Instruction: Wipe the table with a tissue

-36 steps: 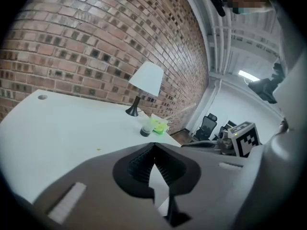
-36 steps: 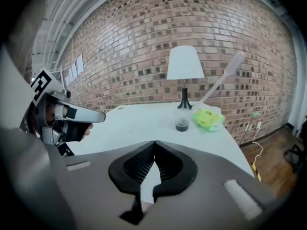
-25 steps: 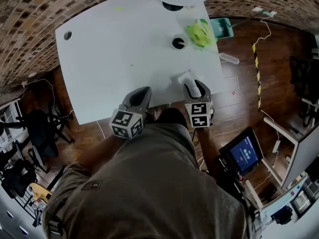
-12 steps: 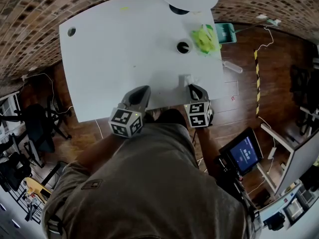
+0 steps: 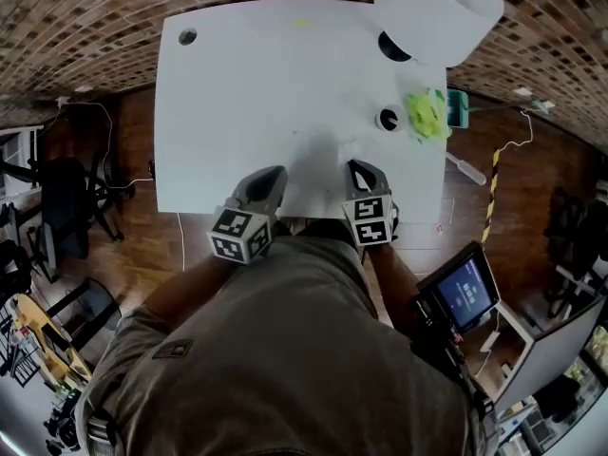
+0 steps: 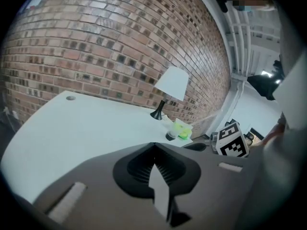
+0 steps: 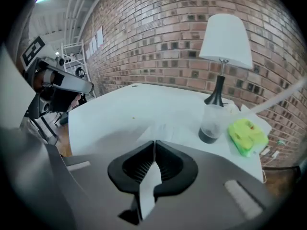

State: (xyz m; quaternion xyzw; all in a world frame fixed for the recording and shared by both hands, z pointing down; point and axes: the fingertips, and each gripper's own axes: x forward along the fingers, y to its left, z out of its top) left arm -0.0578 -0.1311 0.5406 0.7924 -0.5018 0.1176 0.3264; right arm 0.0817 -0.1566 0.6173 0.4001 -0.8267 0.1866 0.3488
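The right gripper (image 7: pixel 154 143) has just been closing, and its jaws now pinch the near edge of the white tissue (image 7: pixel 165 128). The tissue lies flat on the white bench (image 7: pixel 115 111), short of the plastic cup (image 7: pixel 209 126). The left gripper (image 6: pixel 154 145) hangs over the bench's near edge, jaws together on nothing.

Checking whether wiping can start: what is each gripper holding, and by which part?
The right gripper, its jaws just closing, pinches the tissue by its near edge; the rest lies on the table. The left gripper is shut on nothing.
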